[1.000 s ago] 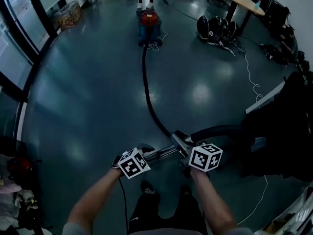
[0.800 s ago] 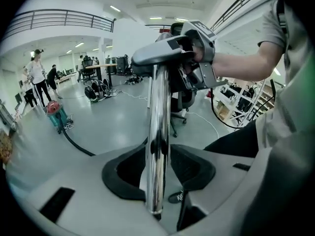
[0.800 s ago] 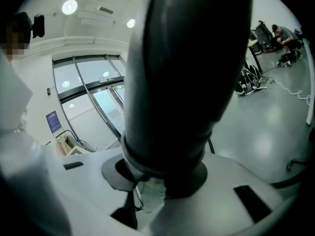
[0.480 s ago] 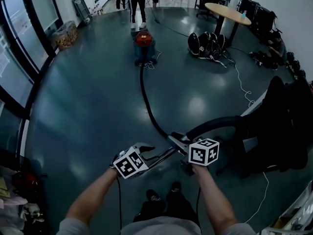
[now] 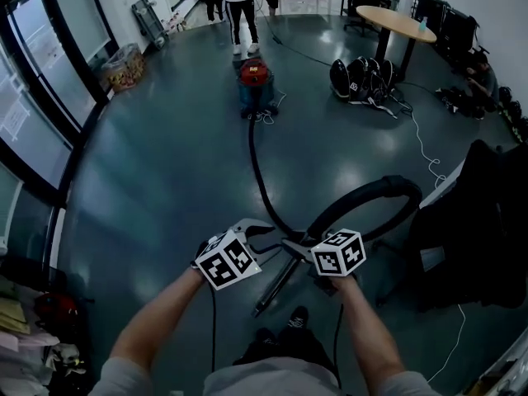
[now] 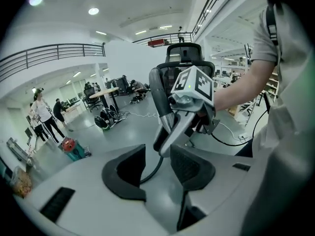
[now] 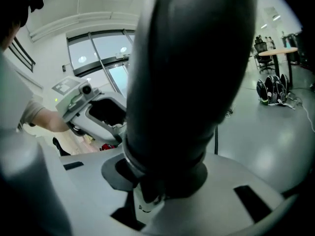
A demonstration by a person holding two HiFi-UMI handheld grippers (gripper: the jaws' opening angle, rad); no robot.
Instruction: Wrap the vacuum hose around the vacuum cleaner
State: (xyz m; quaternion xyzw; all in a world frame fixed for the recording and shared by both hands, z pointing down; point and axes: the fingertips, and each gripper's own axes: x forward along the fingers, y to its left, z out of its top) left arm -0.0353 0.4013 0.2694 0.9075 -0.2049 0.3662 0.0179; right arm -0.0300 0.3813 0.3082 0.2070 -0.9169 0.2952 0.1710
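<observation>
— Both tongs first. State of each?

— Right tongs (image 7: 160, 178): clamped on the vacuum hose (image 5: 250, 151) at its stiff cuff end. The dark tube fills the right gripper view. Left tongs (image 6: 157, 154): half apart, pads pressing on nothing. Only a thin dark line crosses the gap, and what it is cannot be told.

— Why a grip on one side only?

— Judgement: the right hand carries the load, and the left is free to gather the next length. The two sets of tips sit near each other, so a hand-over needs little reach.

— What hangs from the grip?

— The wand (image 5: 275, 285) slopes down from the right tongs towards the person's feet. Whether its lower end touches the floor (image 5: 148, 180) cannot be told. To the right of the hands the hose arches up in one bow.

— And the rest of the hose?

— It lies in one long line on the floor, running away to the vacuum cleaner (image 5: 255, 85), which stands well apart from the person. No turn lies round the body, so wrapping is not yet begun.

— Next requirement?

— Probably close the distance to the machine, taking up slack so the line neither drags nor kinks. Caution: people (image 5: 244, 15) stand just beyond the vacuum cleaner.
</observation>
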